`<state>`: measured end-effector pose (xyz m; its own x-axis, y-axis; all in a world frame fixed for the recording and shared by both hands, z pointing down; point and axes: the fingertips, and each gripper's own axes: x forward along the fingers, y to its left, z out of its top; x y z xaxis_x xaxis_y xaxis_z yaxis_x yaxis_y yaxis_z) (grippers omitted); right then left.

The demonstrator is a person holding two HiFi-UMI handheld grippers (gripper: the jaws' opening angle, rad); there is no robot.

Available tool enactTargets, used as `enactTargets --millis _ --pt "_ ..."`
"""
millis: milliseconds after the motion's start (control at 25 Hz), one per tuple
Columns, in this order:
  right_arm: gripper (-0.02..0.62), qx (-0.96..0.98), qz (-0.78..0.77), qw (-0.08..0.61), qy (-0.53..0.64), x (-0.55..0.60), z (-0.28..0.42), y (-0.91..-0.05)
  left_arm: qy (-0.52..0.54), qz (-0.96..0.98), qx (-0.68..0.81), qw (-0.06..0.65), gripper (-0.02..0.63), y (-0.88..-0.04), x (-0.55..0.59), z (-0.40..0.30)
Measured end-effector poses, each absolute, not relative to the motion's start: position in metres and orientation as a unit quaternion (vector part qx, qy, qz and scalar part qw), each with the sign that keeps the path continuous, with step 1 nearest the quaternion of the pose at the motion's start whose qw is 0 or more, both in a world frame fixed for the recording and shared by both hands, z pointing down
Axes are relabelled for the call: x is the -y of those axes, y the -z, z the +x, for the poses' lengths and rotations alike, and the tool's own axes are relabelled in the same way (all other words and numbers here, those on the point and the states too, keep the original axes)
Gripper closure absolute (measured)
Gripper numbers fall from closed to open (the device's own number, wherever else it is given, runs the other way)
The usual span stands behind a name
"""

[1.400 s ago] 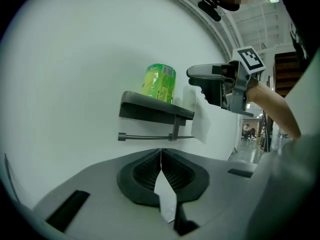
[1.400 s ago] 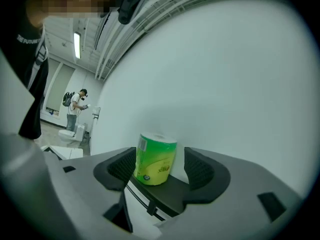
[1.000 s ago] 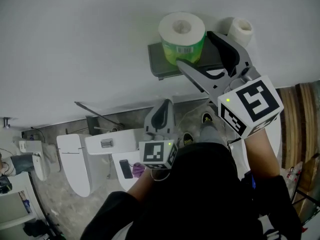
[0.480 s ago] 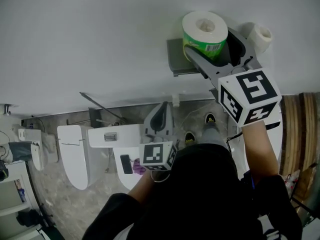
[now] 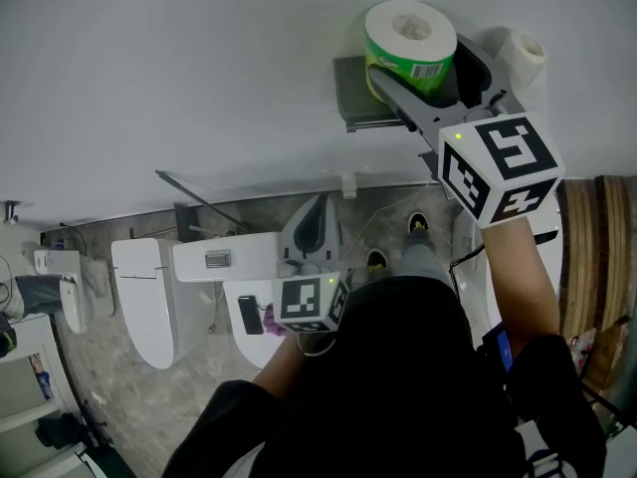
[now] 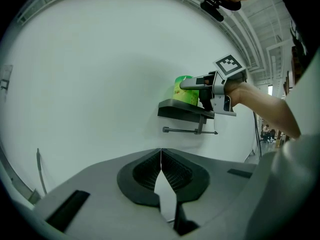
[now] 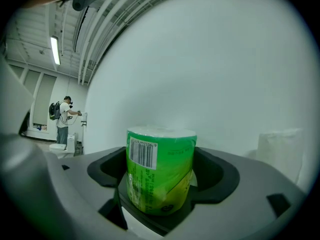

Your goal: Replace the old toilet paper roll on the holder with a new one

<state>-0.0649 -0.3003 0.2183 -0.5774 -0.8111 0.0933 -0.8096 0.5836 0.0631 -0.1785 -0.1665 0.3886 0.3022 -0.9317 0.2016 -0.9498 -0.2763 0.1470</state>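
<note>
A new roll in green wrap (image 5: 410, 38) stands upright on the dark grey wall shelf (image 5: 350, 88) of the holder. My right gripper (image 5: 423, 63) reaches level to it; its jaws have just been opening and stand wide on either side of the roll (image 7: 160, 171), with no clear press on it. A bare white roll (image 5: 523, 56) stands just right of it. The holder's bar (image 6: 190, 130) under the shelf (image 6: 182, 109) shows empty. My left gripper (image 5: 320, 212) hangs lower, well short of the wall, its jaws shut on nothing (image 6: 161, 151).
White toilets (image 5: 144, 307) and a tank lid with a dark phone-like thing (image 5: 249, 339) stand on the grey floor below. A wooden panel (image 5: 597, 227) runs down the right. Far off, a person (image 7: 62, 119) stands by another toilet.
My right gripper has moved in toward the wall, and its wide jaws now stand round the green roll instead of short of it. The left gripper has shifted only slightly.
</note>
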Motion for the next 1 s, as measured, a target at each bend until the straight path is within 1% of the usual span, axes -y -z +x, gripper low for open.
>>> enactTargets --millis 240,440,680,760,880,1000 --pt "0.207 0.911 0.406 0.060 0.048 0.287 -0.069 -0.207 -0.043 0.802 0.584 0.118 0.583 -0.390 0.157 -0.175" --pt "0.207 0.915 0.395 -0.008 0.077 0.265 -0.049 -0.157 -0.046 0.810 0.573 0.118 0.583 -0.390 0.154 -0.164" --pt "0.207 0.890 0.431 -0.045 0.139 0.245 0.002 -0.100 -0.049 0.821 0.557 0.117 0.583 -0.396 0.161 -0.148" --pt "0.207 0.872 0.455 -0.043 0.175 0.237 0.027 -0.080 -0.052 0.825 0.551 0.118 0.583 -0.397 0.163 -0.143" --pt "0.207 0.834 0.506 -0.019 0.221 0.230 0.073 -0.065 -0.052 0.829 0.544 0.117 0.583 -0.395 0.168 -0.135" --pt "0.207 0.808 0.544 -0.001 0.226 0.231 0.113 -0.069 -0.054 0.832 0.539 0.115 0.583 -0.394 0.176 -0.130"
